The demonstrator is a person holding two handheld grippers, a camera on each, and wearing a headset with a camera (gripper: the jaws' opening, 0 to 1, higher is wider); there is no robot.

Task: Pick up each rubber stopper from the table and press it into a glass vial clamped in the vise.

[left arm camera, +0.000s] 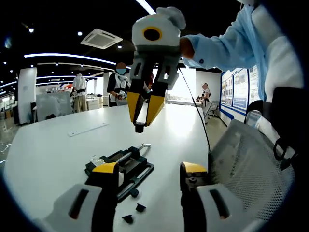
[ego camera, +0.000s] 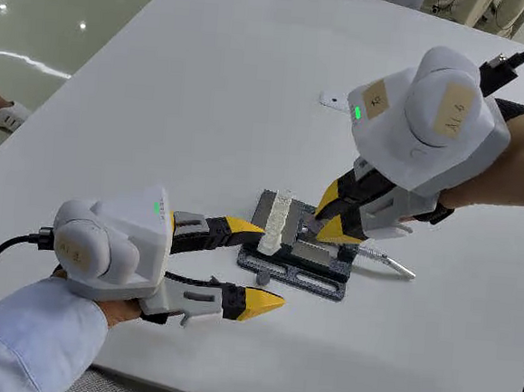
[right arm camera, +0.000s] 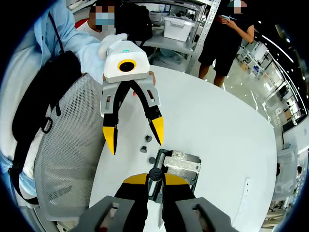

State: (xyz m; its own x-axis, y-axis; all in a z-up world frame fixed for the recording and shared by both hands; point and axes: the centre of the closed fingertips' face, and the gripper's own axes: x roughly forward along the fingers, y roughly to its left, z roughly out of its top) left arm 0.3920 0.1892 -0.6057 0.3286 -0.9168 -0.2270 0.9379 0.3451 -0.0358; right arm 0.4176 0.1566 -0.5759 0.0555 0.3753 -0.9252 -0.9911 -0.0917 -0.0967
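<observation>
Glossy floor (ego camera: 40, 15) lies beside the white desk (ego camera: 207, 92). Above the left claw (left arm camera: 149, 169) light strips (left arm camera: 67, 56) glow; shelves (right arm camera: 203, 26) stand beyond the right claw (right arm camera: 155, 177).

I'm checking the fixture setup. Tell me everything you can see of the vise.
Small dark metal vise with silvery jaw blocks and a slim silver screw handle at one end. It lies flat on the white table; a pale vial stands at its other end. The right gripper, holding a dark stopper, hangs above, apart.
</observation>
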